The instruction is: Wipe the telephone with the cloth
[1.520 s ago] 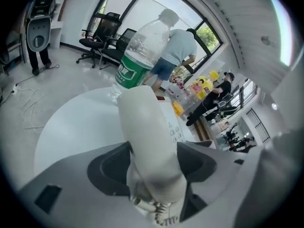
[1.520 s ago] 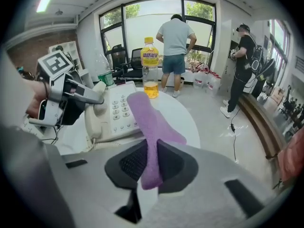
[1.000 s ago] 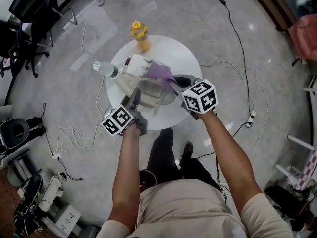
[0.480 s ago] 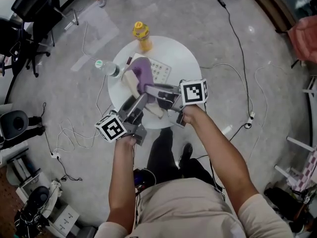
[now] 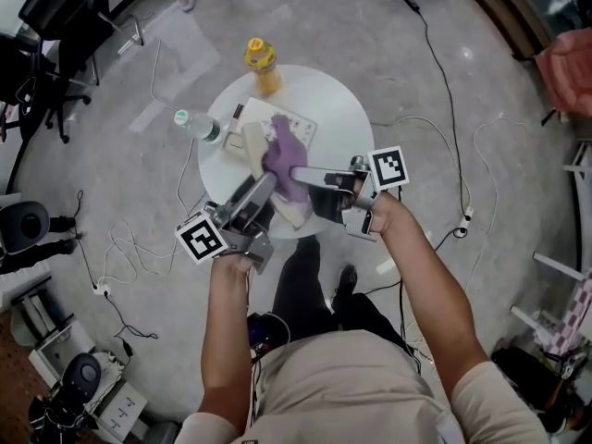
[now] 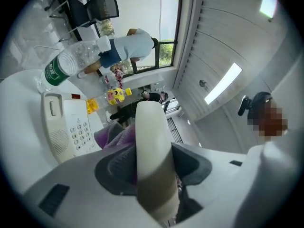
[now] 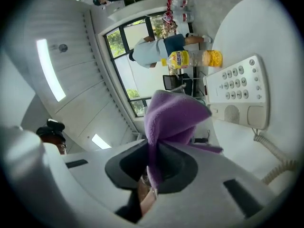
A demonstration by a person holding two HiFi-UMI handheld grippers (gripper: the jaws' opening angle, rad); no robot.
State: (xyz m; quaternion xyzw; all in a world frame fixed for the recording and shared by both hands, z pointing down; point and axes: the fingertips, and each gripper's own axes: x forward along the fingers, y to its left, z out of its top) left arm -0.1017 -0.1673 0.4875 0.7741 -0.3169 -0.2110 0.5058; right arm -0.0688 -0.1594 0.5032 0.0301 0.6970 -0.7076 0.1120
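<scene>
Holding up the cream plastic telephone handset for a wipe with the purple fleece cloth.

The left gripper has its fingers clamped on the handset, having just been closing on it, and holds it above the round white surface. The right gripper has its fingers pinched together on the bunched cloth, close beside the handset; contact cannot be told. A good wipe probably means keeping the handset steady, drawing the cloth along its length with light pressure and sparing the coiled cord. Only the head view shows both grippers together. Only the right gripper view shows the cord, and beside it the white push-button telephone base lying on the surface.
</scene>
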